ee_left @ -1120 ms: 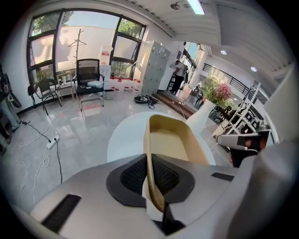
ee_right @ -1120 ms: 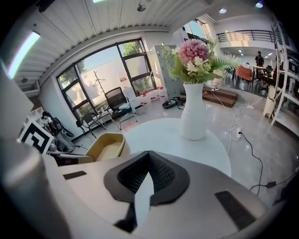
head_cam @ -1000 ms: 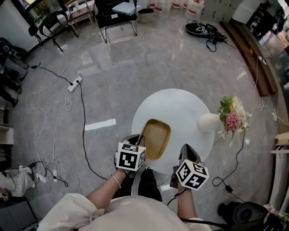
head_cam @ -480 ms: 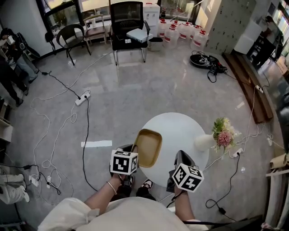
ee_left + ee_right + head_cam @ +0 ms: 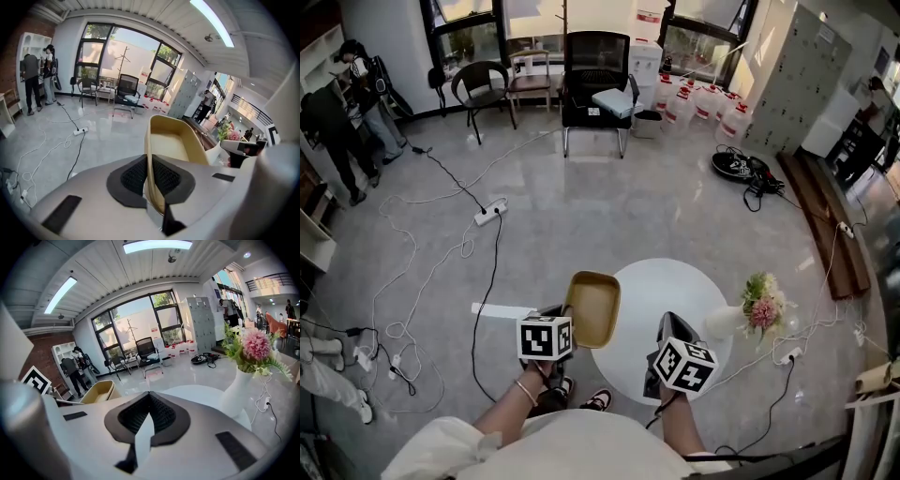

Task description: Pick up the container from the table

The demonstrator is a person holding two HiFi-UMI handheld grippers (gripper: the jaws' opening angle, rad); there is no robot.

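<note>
The tan rectangular container (image 5: 592, 309) hangs tilted over the left edge of the round white table (image 5: 675, 286), with its near rim pinched by my left gripper (image 5: 565, 317). In the left gripper view that rim (image 5: 151, 154) passes between the black pads of the left gripper (image 5: 150, 174), which is shut on it, and the open tray (image 5: 176, 140) extends ahead. My right gripper (image 5: 667, 326) hovers over the table's near side, apart from the container. In its own view the right gripper (image 5: 149, 413) has its pads together with nothing between them, and the container (image 5: 96, 392) shows at the left.
A white vase of flowers (image 5: 748, 311) stands at the table's right edge, also large in the right gripper view as the vase (image 5: 239, 390). Cables and a power strip (image 5: 487, 214) lie on the floor to the left. Chairs (image 5: 595, 70) and water jugs stand far back.
Both grippers and the container have risen. The container has come off the tabletop and shifted left past the table's edge. The head view now takes in more of the room.
</note>
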